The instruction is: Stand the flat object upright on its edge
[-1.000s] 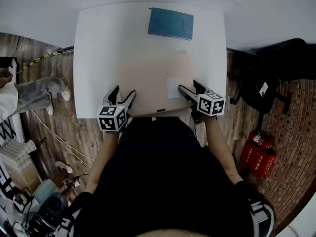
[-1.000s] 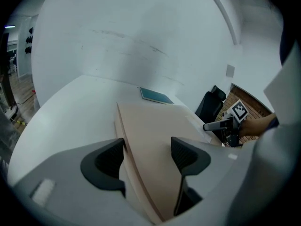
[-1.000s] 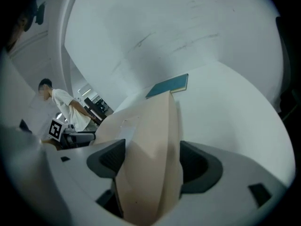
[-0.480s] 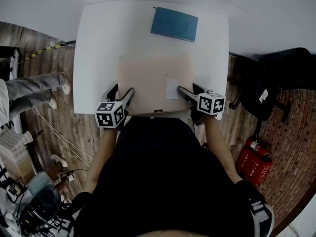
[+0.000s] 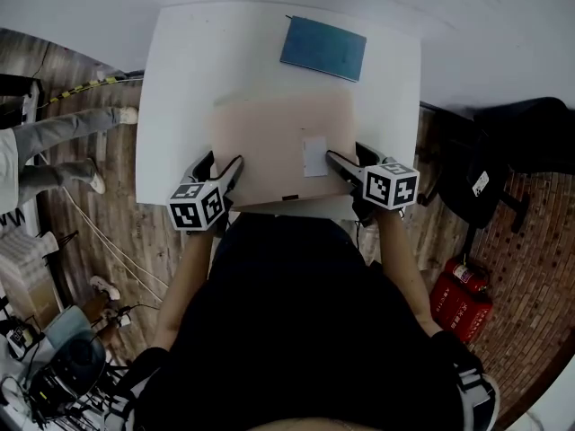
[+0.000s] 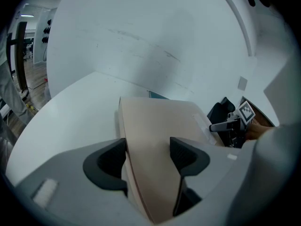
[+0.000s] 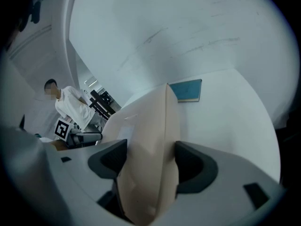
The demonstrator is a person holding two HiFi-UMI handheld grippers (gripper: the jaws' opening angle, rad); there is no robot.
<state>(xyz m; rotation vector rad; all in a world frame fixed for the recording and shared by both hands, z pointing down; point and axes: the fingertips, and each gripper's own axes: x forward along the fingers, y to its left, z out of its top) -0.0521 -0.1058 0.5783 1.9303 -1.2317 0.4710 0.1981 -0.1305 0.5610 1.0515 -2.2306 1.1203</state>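
Left hand-held gripper (image 5: 222,165), right hand-held gripper (image 5: 346,154) pinch envelope (image 5: 278,137) edges; notebook (image 5: 323,48) seemingly clear.

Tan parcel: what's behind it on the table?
Behind the tan parcel, a blue book lies flat on the white table, apart from it. Anything under the parcel is covered and cannot be seen.

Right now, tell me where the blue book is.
In the head view, the blue book lies flat at the table's far edge, beyond the beige parcel.
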